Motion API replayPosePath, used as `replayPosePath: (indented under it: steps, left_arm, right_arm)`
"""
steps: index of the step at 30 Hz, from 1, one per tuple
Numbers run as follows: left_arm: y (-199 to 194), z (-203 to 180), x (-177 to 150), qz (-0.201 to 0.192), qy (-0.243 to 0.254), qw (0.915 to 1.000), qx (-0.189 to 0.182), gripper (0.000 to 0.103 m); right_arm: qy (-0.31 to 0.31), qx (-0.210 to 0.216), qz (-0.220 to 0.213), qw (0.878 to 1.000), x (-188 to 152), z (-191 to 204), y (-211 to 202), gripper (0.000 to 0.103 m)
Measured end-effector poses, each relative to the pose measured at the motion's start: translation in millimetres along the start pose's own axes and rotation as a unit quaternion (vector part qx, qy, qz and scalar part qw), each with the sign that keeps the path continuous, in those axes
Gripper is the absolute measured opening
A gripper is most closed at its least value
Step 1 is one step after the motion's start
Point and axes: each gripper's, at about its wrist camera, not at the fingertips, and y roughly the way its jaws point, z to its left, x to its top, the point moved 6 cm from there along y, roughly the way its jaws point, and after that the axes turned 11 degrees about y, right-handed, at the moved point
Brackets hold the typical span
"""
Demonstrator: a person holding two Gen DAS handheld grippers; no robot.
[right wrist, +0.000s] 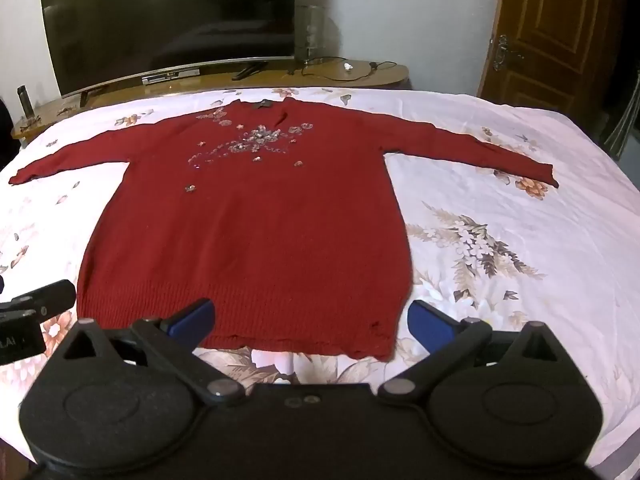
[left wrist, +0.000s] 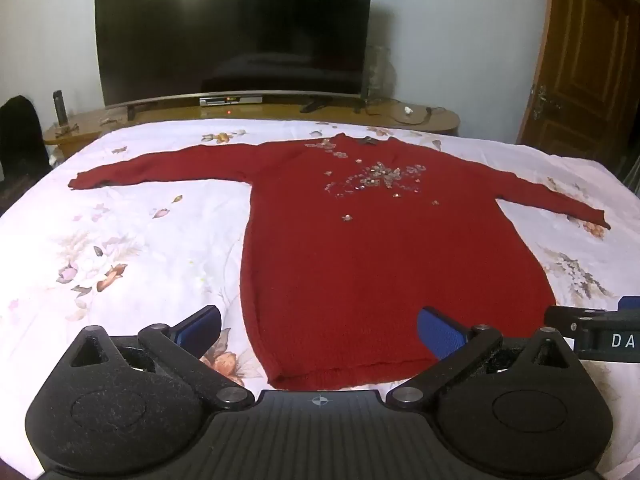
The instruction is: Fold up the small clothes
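Note:
A dark red knit sweater with silver sequins on the chest lies flat, face up, on the bed, both sleeves spread out sideways and its hem toward me. It also shows in the right wrist view. My left gripper is open and empty, hovering over the hem's left part. My right gripper is open and empty, over the hem's right part. Each gripper's body shows at the edge of the other's view.
The bed has a white floral sheet. Behind it stands a wooden TV bench with a large dark television, a bottle and cables. A brown wooden door is at the right.

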Motion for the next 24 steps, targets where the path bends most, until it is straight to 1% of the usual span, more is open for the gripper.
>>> replayPosePath:
  steps: [8,10,24]
  left_arm:
    - [2.5,-5.2,-0.4,0.003,0.001,1.0,0.002,0.103]
    - [0.0,-4.8,-3.8,-0.002,0.001,1.0,0.0,0.103]
    - [3.6,-2.3,-5.5,0.004,-0.003,1.0,0.0,0.103]
  right_arm:
    - [0.001,-0.003,-0.001,1.0,-1.5,-0.6,0.0,0.102]
    - [0.002,-0.001,0.0,1.0,-0.6,0.7,0.9,0.102]
    - [0.001,0.0,0.001,1.0,-1.5,0.4,1.8,0.102]
